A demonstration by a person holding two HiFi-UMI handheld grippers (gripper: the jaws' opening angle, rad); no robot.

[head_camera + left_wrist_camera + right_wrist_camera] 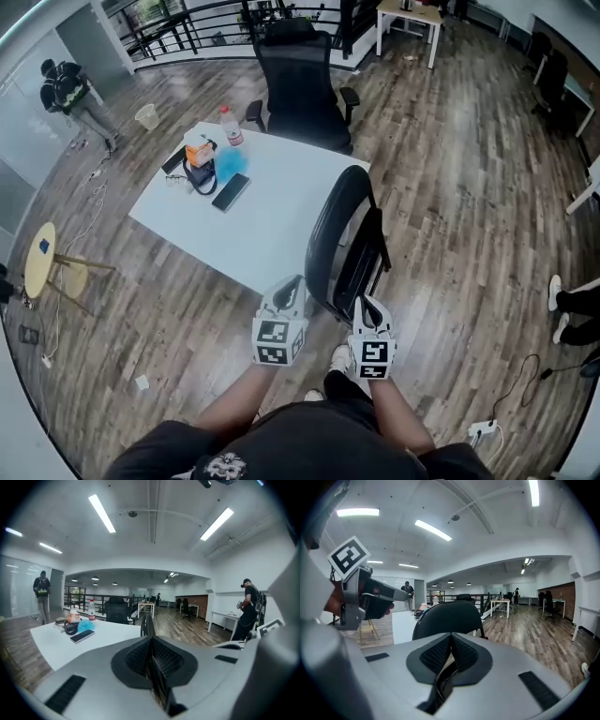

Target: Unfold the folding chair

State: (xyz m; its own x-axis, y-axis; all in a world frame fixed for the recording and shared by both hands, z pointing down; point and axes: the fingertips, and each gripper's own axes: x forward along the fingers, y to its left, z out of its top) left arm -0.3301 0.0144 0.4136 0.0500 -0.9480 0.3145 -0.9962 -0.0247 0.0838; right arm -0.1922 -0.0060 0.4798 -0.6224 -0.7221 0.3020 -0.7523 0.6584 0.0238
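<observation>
Two grey handheld grippers, each with a cube of square markers, are held out side by side over the wood-plank floor (450, 216), close to the near side of the black folding chair (342, 234). The chair stands folded flat and upright against the near-right edge of the white rectangular counter (281, 220).

The left gripper (292, 281) has its fingers (136, 656) clenched together with nothing between them. It points along the chair's thin edge towards the counter. The right gripper (366, 305) also has its fingers (436, 656) clenched and empty, and the chair's curved black backrest fills the space just ahead of them. Whether either gripper touches the chair cannot be told.

On the counter's far-left part lie a clear plastic bottle with a red cap (230, 127), a blue cloth (232, 165) and a black phone (231, 191). A black mesh office chair (305, 84) stands at the counter's far side. A small round yellow side table (39, 258) sits well apart at the left, and a person (70, 94) stands at the far left.
</observation>
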